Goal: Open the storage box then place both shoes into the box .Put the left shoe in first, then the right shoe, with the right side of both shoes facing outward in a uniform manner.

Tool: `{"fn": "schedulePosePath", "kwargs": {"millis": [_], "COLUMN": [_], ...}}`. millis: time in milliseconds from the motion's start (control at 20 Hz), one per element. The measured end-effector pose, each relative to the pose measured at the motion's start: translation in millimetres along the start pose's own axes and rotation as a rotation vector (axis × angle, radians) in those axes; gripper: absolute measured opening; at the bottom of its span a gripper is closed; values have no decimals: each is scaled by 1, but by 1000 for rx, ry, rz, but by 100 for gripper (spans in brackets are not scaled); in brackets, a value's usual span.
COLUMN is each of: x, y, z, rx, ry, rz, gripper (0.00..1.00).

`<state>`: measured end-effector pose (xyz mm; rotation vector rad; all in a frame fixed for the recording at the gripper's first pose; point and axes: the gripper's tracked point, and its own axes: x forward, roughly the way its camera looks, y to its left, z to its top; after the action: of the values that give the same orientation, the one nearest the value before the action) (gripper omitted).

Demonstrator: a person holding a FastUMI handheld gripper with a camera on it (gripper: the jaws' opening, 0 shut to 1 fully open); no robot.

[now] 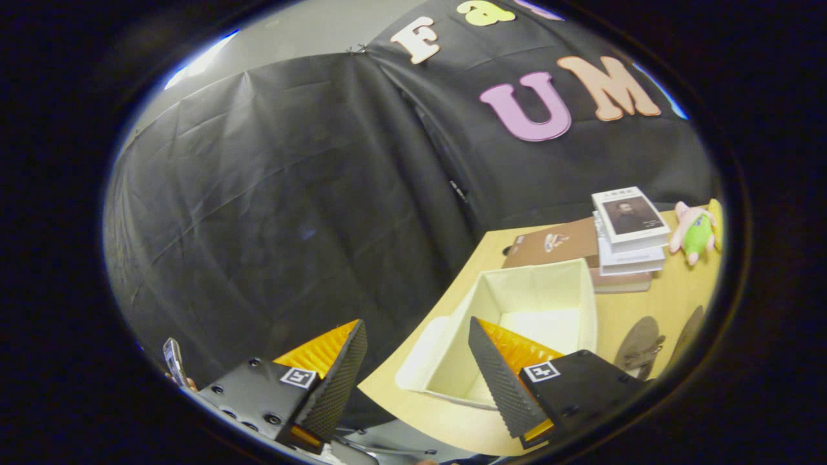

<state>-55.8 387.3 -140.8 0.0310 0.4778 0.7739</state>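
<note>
So the claw (417, 361) is wide open with nothing between its fingers, tilted and hanging off past the edge of the counter (672, 303), mostly facing the black cloth wall. The storage box (517, 323) sits on the counter just ahead of the right finger, which overlaps its near wall; the left finger is well clear of it, out over the cloth. The box is open on top and looks empty inside, pale cream fabric, with its long axis running away from the claw toward a brown lid-like board (552, 244) behind it. Just beside that is a stack of books (630, 236), then a small plush toy (696, 231). Two shoes (646, 345) lie beyond the right finger, soles hard to make out.
</note>
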Motion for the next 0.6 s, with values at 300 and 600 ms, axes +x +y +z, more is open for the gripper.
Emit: {"fn": "schedulePosePath", "kwargs": {"millis": [300,600], "x": [-42,-88], "y": [-94,-182], "z": [27,38], "rx": [28,83], "ry": [-69,-94], "rz": [-183,-351], "gripper": [100,100]}}
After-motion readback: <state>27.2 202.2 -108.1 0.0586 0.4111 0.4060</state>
